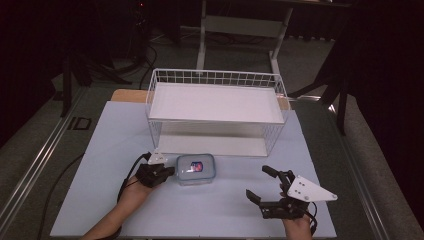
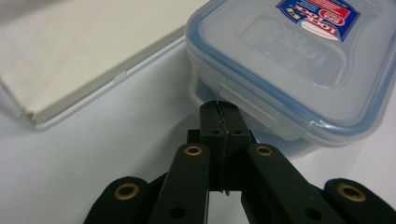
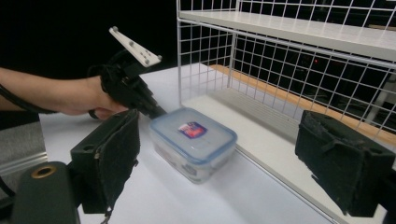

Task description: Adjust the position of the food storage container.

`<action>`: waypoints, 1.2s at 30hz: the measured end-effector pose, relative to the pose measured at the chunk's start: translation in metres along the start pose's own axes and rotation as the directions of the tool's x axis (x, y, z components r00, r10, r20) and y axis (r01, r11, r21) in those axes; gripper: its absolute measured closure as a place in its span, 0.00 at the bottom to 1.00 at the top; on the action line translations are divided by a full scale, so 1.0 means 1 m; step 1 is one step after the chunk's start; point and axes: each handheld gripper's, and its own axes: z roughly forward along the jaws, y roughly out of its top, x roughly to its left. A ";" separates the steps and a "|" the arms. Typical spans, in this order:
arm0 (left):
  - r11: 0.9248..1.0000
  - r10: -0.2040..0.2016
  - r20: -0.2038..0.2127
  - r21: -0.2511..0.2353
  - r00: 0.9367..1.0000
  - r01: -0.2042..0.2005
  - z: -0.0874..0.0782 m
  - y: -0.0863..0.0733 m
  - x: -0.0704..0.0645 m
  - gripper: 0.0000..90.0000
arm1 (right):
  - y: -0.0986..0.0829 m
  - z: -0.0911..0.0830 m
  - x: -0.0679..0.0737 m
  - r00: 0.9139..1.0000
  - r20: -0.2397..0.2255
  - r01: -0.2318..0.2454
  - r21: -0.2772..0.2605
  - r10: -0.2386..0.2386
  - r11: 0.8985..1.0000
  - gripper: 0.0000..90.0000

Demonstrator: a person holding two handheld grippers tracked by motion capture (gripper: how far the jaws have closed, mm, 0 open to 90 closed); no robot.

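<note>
- A clear plastic food container with a blue-rimmed snap lid is sitting on the pale blue table top, just in front of the near edge of a white wire-mesh shelf rack.
- The left gripper is reaching in from the left, its black jaws pressed together with the tips touching the container's side latch; nothing is pinched between them.
- The right gripper is hovering well to the right of the container, jaws spread wide and holding nothing.
- Open table is lying between the container and the right gripper, and along the near edge.
- The rack's white lower board is running close behind the container, leaving a narrow strip of table there.
- The rack's upper shelf is standing bare.
</note>
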 end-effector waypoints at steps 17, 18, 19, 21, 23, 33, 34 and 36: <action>0.999 0.033 0.037 -0.011 0.999 -0.033 0.026 0.018 -0.016 1.00 | -0.003 0.001 -0.001 1.000 -0.011 -0.008 0.013 0.008 1.000 0.16; 0.999 0.030 0.035 -0.014 0.999 -0.029 0.026 0.019 -0.016 1.00 | -0.003 0.001 -0.002 1.000 -0.012 -0.014 0.014 0.014 1.000 0.16; 0.999 0.029 0.033 -0.015 0.999 -0.029 0.025 0.019 -0.016 1.00 | -0.004 0.001 -0.002 1.000 -0.008 -0.013 0.019 0.013 1.000 0.16; 0.999 0.029 0.033 -0.020 0.999 -0.028 0.021 0.020 -0.015 1.00 | -0.004 0.001 -0.002 1.000 -0.007 -0.012 0.020 0.012 1.000 0.16; 0.999 0.042 0.030 -0.015 0.999 -0.041 0.019 0.021 -0.014 1.00 | -0.005 0.001 -0.004 1.000 -0.010 -0.024 0.020 0.024 1.000 0.16; 1.000 0.021 0.050 -0.014 0.999 -0.021 0.033 0.029 -0.018 1.00 | -0.007 0.003 -0.004 1.000 -0.011 -0.025 0.033 0.025 0.999 0.16; 1.000 0.022 0.053 -0.014 0.998 -0.021 0.036 0.030 -0.020 1.00 | -0.007 0.003 -0.004 1.000 -0.013 -0.025 0.033 0.026 0.999 0.16; 1.000 0.026 0.054 -0.005 0.998 -0.026 0.038 0.030 -0.022 1.00 | -0.007 0.004 -0.003 1.000 -0.011 -0.024 0.039 0.024 0.999 0.16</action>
